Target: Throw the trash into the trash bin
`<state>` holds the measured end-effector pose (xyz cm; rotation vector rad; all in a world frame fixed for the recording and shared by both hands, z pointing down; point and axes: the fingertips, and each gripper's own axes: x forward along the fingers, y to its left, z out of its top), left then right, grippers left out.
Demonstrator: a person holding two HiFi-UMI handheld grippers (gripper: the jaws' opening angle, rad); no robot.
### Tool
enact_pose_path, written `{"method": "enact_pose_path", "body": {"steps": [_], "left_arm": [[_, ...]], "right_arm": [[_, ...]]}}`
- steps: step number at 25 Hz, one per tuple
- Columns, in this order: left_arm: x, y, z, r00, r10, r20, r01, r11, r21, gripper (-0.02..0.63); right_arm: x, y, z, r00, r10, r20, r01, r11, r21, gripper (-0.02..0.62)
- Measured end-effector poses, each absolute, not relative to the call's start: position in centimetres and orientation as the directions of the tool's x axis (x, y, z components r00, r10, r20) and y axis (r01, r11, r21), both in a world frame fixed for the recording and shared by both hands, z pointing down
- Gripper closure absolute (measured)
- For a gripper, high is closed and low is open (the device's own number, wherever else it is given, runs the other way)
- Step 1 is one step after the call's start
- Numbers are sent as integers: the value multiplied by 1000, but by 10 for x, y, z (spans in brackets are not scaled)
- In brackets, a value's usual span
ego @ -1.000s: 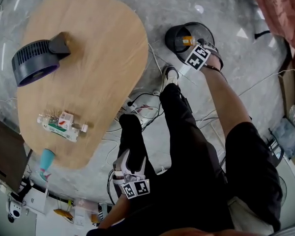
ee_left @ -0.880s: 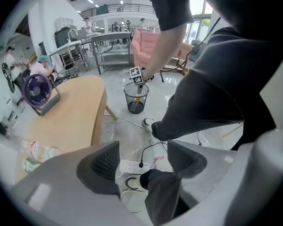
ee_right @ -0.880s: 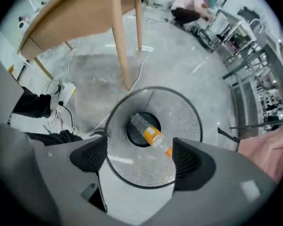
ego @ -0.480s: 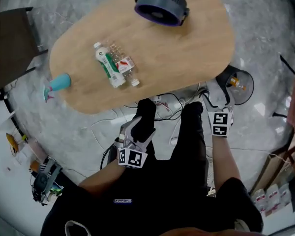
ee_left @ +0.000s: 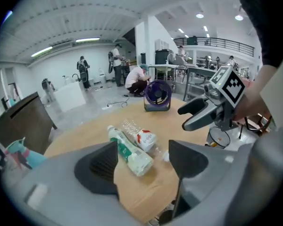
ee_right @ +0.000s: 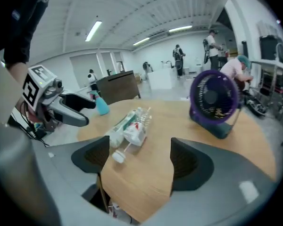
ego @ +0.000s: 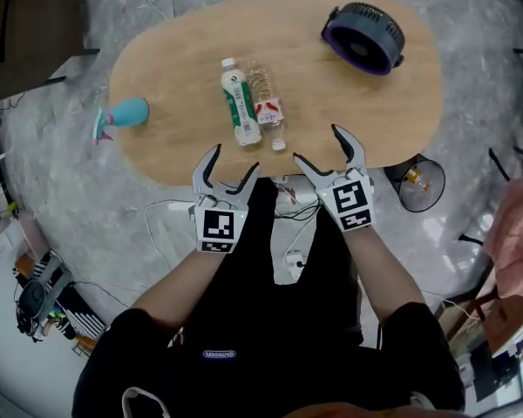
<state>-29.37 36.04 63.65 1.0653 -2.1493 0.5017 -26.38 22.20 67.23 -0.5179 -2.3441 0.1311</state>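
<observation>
From the head view, I held my left gripper (ego: 231, 168) and right gripper (ego: 318, 151) side by side over the near edge of the wooden table (ego: 183, 77), both pointing toward 12 o'clock. Two plastic bottles lay touching on the tabletop: the green-label bottle (ego: 241, 103) at 12 o'clock from my left gripper, and the red-label bottle (ego: 266, 107) just to its right. Neither gripper touched them. The purple fan (ego: 363, 35) stood at 1 o'clock from my right gripper. The trash bin (ego: 418, 185) sat on the floor between 3 and 4 o'clock from it, beside the table's edge, with something small and orange-tipped inside. A teal spray bottle (ego: 122, 113) lay at 10 o'clock from my left gripper.

In the left gripper view, my jaws stood wide apart and held nothing. Bare tabletop showed in the gap, and the green-label bottle lay just past it at 12 o'clock. My right gripper hung at 2 o'clock, with the bin below it.

In the right gripper view, my jaws were also spread wide and empty, though they had just drawn in slightly. Both bottles lay at 11 o'clock beyond the gap, the fan stood at 1 o'clock, and my left gripper showed at 9 o'clock.
</observation>
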Motion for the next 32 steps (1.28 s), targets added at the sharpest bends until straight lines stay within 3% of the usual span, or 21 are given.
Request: {"method": "enact_pose_path", "body": {"steps": [4,14,20,23,30,32], "left_arm": [[-317,374,661,-400,-528,749,-740,668,75,256],[-358,371,714,-279,-581,765,-587,733,343,256],[-385,369,730,-253,-551,795,-600,734,318,270],[-388,360,741,-214,-545,811,-617,719,320,276],[-389,357,768,-117,-504,856,-624,707,331,241],[-384,365,776,-87,-459,884,-681,675,284,272]], "right_arm": [[-293,260,686,-599,497,628,383,866,-321,190],[-348,278,722,-584,445,679,226,892,-391,190],[-356,303,750,-446,432,784,309,896,-318,222],[-353,301,762,-413,406,815,304,905,-297,202],[-348,294,769,-381,405,831,304,904,-302,210],[-345,292,769,-378,424,823,282,900,-333,219]]}}
